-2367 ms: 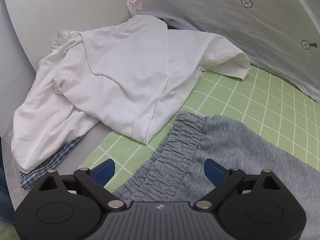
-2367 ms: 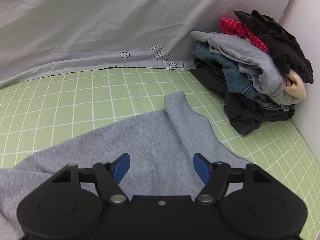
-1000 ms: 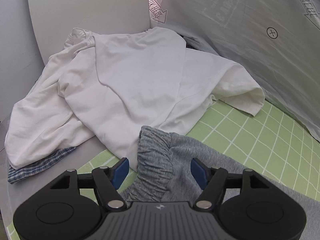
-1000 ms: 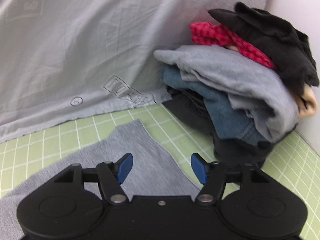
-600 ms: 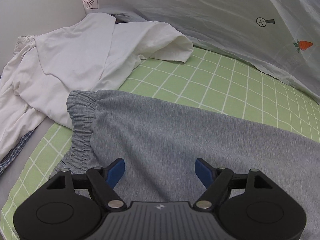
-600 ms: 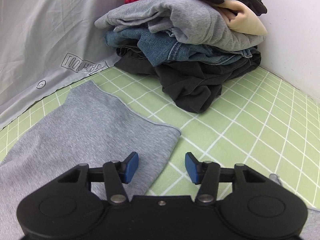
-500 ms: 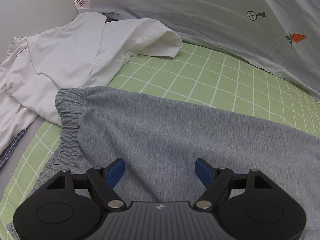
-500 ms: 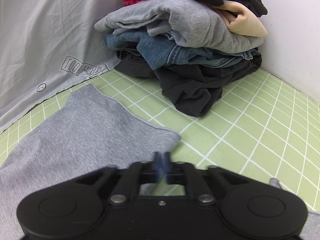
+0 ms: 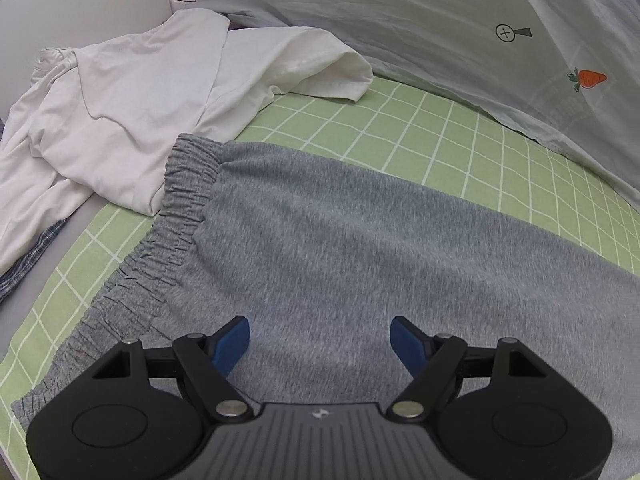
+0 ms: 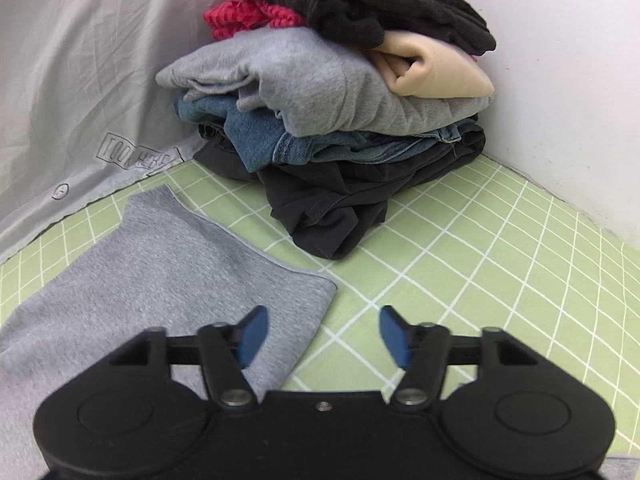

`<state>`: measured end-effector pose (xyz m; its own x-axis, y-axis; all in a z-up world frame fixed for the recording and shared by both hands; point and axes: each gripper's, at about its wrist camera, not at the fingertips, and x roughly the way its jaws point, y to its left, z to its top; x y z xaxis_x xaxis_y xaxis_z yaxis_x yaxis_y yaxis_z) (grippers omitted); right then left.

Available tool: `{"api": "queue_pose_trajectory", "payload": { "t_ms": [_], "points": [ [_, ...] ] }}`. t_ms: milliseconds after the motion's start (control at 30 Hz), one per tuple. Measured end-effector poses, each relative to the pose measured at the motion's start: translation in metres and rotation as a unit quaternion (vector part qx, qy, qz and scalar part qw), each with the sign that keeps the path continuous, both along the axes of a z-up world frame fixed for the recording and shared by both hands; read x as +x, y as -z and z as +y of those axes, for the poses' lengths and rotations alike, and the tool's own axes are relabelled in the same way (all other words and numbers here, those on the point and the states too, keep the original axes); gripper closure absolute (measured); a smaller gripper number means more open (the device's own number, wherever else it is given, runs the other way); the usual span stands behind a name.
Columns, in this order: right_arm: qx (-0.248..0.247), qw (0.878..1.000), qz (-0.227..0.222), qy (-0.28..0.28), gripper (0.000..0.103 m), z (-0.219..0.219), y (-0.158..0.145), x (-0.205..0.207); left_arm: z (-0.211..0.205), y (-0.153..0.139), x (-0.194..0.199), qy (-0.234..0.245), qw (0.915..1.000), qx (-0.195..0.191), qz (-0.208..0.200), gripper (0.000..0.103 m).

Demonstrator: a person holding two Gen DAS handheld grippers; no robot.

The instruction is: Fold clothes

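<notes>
Grey sweatpants (image 9: pixel 360 240) lie flat on the green checked sheet (image 9: pixel 460 132). Their gathered elastic waistband (image 9: pixel 176 208) is at the left in the left wrist view. My left gripper (image 9: pixel 320 342) is open and empty, just above the pants near the waist. In the right wrist view the leg end of the pants (image 10: pixel 168 264) lies flat, its hem corner close to my right gripper (image 10: pixel 322 334). That gripper is open and empty, over the hem corner and bare sheet (image 10: pixel 500 248).
A heap of white garments (image 9: pixel 132 96) with a blue plaid piece (image 9: pixel 36 252) lies left of the waistband. A stack of folded clothes (image 10: pixel 340 112) stands in the corner by the white wall (image 10: pixel 560 60). A grey printed cover (image 9: pixel 460 12) lines the back.
The right gripper snapped shut at the hem corner half a second ago and is open again now. The left gripper stayed open and shifted slightly over the pants.
</notes>
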<state>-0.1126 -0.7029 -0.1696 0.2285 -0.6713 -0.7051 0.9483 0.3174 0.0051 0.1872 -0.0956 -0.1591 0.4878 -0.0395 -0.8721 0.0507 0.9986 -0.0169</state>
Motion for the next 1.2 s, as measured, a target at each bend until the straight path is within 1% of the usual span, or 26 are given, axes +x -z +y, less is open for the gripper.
{"api": "queue_pose_trajectory", "payload": {
  "t_ms": [33, 133, 200, 300, 367, 467, 600, 700, 767, 833, 867, 900, 933, 1033, 1200],
  "points": [
    [0.001, 1.0, -0.01, -0.009, 0.019, 0.01, -0.004, -0.007, -0.001, -0.002, -0.008, 0.005, 1.0, -0.002, 0.001, 0.025],
    [0.006, 0.999, -0.036, -0.034, 0.0, 0.038, -0.014, -0.028, -0.002, -0.007, -0.032, 0.021, 0.9997, -0.008, 0.002, 0.023],
    [0.017, 0.996, -0.054, -0.065, 0.0, 0.063, -0.015, -0.047, -0.004, -0.01, -0.047, 0.032, 0.9994, -0.012, 0.004, 0.022],
    [0.051, 0.991, -0.074, -0.097, 0.0, 0.091, -0.008, -0.071, -0.005, -0.015, -0.071, 0.048, 0.9987, -0.019, 0.005, 0.022],
    [0.066, 0.99, -0.064, -0.111, 0.0, 0.108, -0.001, -0.085, -0.008, -0.014, -0.089, 0.058, 0.9981, -0.016, 0.011, 0.022],
    [0.083, 0.988, -0.06, -0.113, 0.0, 0.127, 0.007, -0.108, -0.012, -0.009, -0.113, 0.069, 0.9971, -0.017, 0.028, 0.022],
    [0.113, 0.985, -0.073, -0.104, 0.0, 0.137, 0.013, -0.142, -0.021, -0.002, -0.14, 0.08, 0.9957, -0.017, 0.044, 0.022],
    [0.113, 0.986, -0.069, -0.097, 0.0, 0.139, 0.015, -0.163, -0.031, 0.001, -0.155, 0.099, 0.9939, -0.003, 0.049, 0.021],
    [0.118, 0.986, -0.085, -0.085, 0.0, 0.137, 0.016, -0.18, -0.038, 0.003, -0.165, 0.113, 0.9922, 0.007, 0.051, 0.02],
    [0.126, 0.984, -0.106, -0.073, 0.0, 0.134, 0.017, -0.195, -0.046, 0.006, -0.173, 0.129, 0.9898, 0.022, 0.057, 0.01],
    [0.129, 0.983, -0.113, -0.068, 0.0, 0.134, 0.018, -0.202, -0.05, 0.009, -0.176, 0.137, 0.9882, 0.03, 0.061, 0.007],
    [0.132, 0.982, -0.119, -0.063, 0.0, 0.133, 0.018, -0.208, -0.054, 0.011, -0.179, 0.145, 0.9865, 0.038, 0.064, 0.002],
    [0.134, 0.981, -0.125, -0.058, 0.0, 0.133, 0.018, -0.215, -0.057, 0.012, -0.181, 0.15, 0.9857, 0.043, 0.064, 0.0],
    [0.147, 0.977, -0.149, -0.042, 0.0, 0.131, 0.02, -0.236, -0.059, 0.013, -0.185, 0.139, 0.9874, 0.042, 0.063, 0.0],
    [0.174, 0.962, -0.208, -0.018, 0.0, 0.13, 0.026, -0.27, -0.059, 0.013, -0.186, 0.131, 0.9886, 0.041, 0.061, 0.0]
  ]
}}
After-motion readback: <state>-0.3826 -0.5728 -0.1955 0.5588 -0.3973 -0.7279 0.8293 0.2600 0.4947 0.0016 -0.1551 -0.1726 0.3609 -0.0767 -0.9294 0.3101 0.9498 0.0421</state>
